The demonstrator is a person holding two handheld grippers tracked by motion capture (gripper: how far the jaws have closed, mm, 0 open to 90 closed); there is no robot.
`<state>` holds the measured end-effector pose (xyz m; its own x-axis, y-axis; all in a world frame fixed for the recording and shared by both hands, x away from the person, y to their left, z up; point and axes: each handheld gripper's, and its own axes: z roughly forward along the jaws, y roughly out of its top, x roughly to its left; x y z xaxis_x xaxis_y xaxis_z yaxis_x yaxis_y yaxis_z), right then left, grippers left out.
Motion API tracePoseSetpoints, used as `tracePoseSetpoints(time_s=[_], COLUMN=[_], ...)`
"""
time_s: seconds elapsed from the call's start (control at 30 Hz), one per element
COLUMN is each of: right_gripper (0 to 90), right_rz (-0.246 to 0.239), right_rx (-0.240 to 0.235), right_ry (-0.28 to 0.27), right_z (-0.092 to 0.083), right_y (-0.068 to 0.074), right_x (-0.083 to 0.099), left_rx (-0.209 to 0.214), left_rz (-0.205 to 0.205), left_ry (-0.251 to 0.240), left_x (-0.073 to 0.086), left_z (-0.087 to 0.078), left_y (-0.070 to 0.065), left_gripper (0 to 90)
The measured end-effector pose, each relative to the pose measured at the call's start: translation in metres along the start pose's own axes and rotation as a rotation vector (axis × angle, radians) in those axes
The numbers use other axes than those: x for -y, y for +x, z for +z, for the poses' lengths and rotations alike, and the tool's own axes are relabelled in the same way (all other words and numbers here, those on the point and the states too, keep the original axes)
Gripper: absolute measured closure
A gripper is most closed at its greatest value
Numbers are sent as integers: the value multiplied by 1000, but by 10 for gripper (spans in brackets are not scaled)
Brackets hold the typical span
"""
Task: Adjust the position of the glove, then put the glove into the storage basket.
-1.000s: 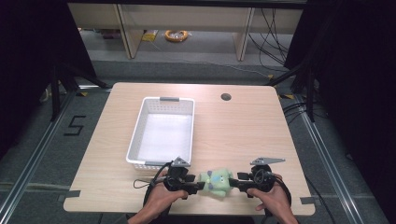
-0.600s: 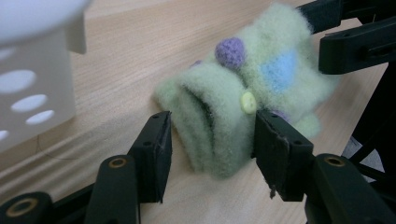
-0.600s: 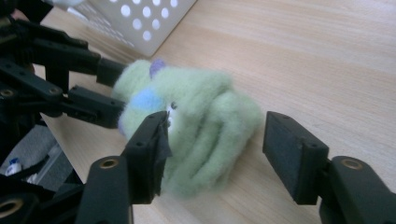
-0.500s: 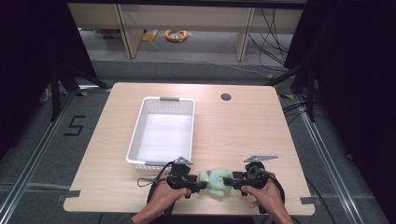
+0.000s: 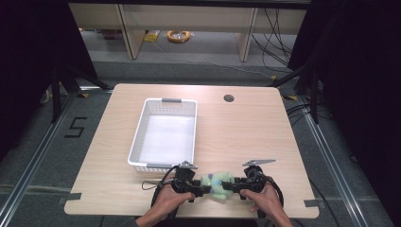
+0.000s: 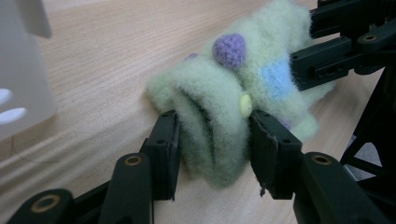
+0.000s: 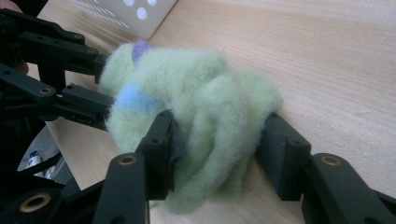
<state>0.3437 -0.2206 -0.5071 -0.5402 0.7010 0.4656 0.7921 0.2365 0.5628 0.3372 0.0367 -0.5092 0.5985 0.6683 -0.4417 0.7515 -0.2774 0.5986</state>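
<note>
A fuzzy pale green knitted piece with purple and blue patches lies bunched near the table's front edge. My left gripper meets it from the left and my right gripper from the right. In the left gripper view both pads of the left gripper press into a fold of the knit. In the right gripper view the right gripper squeezes the other end of the knit. Both pairs of jaws have just been closing on it.
A white perforated basket stands just behind the left hand, its near rim close to the left gripper. The wooden table has a round hole at the back right. Cables trail from both grippers.
The right hand has shifted left toward the knit. Both grippers' jaws have narrowed onto it, and the bundle looks more compressed between them.
</note>
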Motion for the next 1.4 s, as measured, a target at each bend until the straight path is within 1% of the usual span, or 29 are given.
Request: tracePoseSetpoints(time_s=[0.07,0.1,0.13,0.17,0.2,0.23,0.27,0.3,0.33,0.37,0.4,0.5,0.53,0.6,0.67,0.7,0.73,0.87,0.9,0.93,1.0,1.03,1.07,1.13,1.17,1.2,1.23,1.37,1.4], right_gripper=[536,554,554,573,590,601,609,617,623,628,632,645,648,652,660,664,664,678,681,685,694,698,705,707,709,712,714,721,723], right_rz=[4,4,4,0,-6,-5,-7,-7,-7,-9,-10,-18,-29,-25,-30,-29,-29,-34,-37,-45,-43,-46,-52,-53,-61,-64,-65,-78,-83], right_rx=[-10,-15,-15,-21,-18,-18,-25,-46,-29,-37,-43,-41,-40,-42,-43,-44,-44,-42,-42,-41,-51,-50,-54,-54,-43,-62,-49,-67,-55], right_ry=[-2,-2,-2,-7,-7,-7,-8,-11,-12,-10,-13,-13,-18,-16,-19,-20,-20,-28,-31,-34,-39,-39,-51,-53,-55,-57,-55,-64,-64], right_z=[1,1,1,1,0,0,0,0,0,0,0,-1,0,-1,-1,-1,-1,-2,-2,-2,-3,-4,-5,-6,-6,-7,-8,-10,-11], right_y=[-1,0,0,-1,0,0,0,-1,-1,-1,-1,-1,-1,0,0,0,0,1,2,2,2,3,3,4,5,7,8,11,12], right_x=[0,1,1,1,2,2,2,2,2,2,2,2,2,2,3,3,3,3,3,3,3,2,2,2,2,2,2,1,1], left_rx=[1,-2,9,4,-18,-1,-10,-8,-4,0,-20,13,15,18,0,14,10,14,4,-3,-4,11,11,14,18,21,22,29,26], left_rz=[-4,1,11,8,9,13,15,24,24,29,39,36,34,39,53,62,57,73,80,85,83,89,89,90,86,90,92,104,105], left_ry=[4,4,5,4,2,6,-5,-9,-3,-3,-4,-8,-15,-14,-12,-11,-19,-16,-24,-16,-20,-19,-23,-25,-30,-25,-27,-33,-42], left_x=[0,0,0,0,0,0,1,1,1,1,2,3,3,4,4,4,5,5,5,5,5,5,5,5,5,5,5,6,6], left_z=[0,0,0,0,0,0,1,1,1,1,1,1,1,0,-1,-1,-1,-3,-3,-4,-4,-5,-5,-7,-8,-9,-10,-14,-15], left_y=[0,0,1,0,-2,-1,-2,-2,-2,-2,-3,-2,-2,-2,-3,-3,-4,-5,-6,-7,-7,-6,-7,-8,-8,-8,-8,-10,-12], left_gripper=[551,548,548,541,536,535,539,548,559,574,588,644,653,664,692,698,698,715,717,720,723,725,728,729,729,730,731,732,732])
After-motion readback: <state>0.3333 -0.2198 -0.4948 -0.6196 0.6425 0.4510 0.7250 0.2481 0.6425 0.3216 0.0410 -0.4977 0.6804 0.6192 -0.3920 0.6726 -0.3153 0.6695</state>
